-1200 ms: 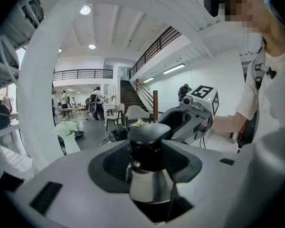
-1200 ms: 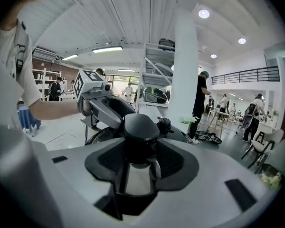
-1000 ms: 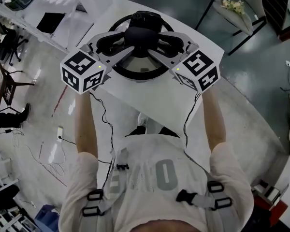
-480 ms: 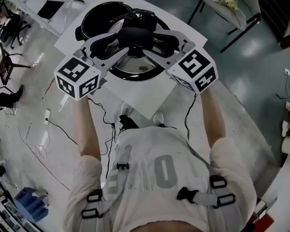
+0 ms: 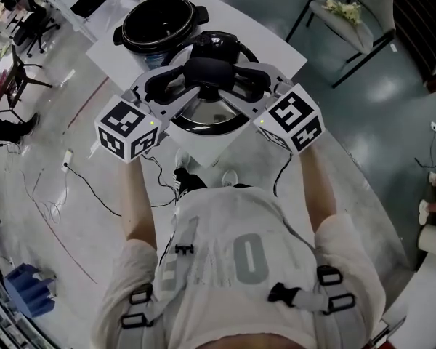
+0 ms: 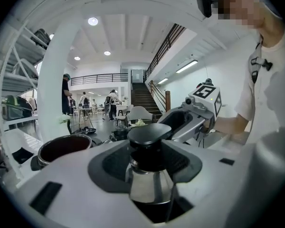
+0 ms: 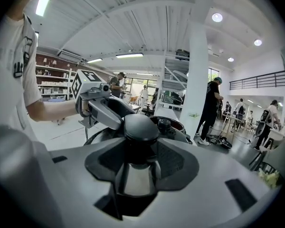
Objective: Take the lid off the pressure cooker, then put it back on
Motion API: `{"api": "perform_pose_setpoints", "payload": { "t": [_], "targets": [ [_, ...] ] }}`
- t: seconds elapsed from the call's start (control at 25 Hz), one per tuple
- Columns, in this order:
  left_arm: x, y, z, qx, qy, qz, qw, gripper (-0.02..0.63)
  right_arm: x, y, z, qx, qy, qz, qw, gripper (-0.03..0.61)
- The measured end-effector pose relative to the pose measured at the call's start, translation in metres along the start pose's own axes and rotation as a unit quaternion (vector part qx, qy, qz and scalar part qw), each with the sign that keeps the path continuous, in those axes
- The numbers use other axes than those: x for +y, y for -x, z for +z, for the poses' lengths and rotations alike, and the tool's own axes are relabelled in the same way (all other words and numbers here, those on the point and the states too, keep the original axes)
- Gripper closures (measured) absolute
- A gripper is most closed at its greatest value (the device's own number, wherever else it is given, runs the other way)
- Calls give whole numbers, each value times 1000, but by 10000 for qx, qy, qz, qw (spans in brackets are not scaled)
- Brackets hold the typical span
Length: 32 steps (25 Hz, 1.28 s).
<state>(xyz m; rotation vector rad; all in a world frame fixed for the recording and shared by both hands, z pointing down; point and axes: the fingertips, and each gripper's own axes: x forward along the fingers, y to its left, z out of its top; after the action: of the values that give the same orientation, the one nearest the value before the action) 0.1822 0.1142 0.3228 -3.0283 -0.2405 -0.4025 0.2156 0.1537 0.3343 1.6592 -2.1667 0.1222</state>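
Since a second ago the lid (image 5: 216, 118) has come toward me, off the pressure cooker pot (image 5: 160, 24). That pot now stands uncovered at the far left of the white table (image 5: 276, 49), its open inside dark; I cannot tell what is in it. The lid is nearer and just right of the pot, over the table's near part, steel dome up. My left tongs (image 5: 192, 75) and right tongs (image 5: 234, 75) meet from opposite sides, each clamped on the lid's black knob (image 5: 209, 70). Whether the lid's rim touches the table I cannot tell.
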Motion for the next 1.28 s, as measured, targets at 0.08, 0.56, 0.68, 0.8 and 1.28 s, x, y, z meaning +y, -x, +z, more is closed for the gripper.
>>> {"api": "perform_pose_setpoints", "payload": {
  "t": [0.08,0.56,0.68,0.8,1.28],
  "targets": [
    [-2,3,-9,20,89,6,10000,408,6,-3,-5,10,-3,52,10000,373],
    [0,12,-81,75,547,182,9983,410,36,-42,-55,300,-135,449,9984,374],
    [11,9,-97,154,631,131,9978,410,36,-58,-65,394,-225,448,9980,374],
    [15,7,-116,267,774,61,9966,410,40,-70,-80,506,-372,485,9968,374],
    [42,-13,-185,602,1177,-60,9912,411,37,-120,-134,1001,-493,621,9918,374]
  ]
}}
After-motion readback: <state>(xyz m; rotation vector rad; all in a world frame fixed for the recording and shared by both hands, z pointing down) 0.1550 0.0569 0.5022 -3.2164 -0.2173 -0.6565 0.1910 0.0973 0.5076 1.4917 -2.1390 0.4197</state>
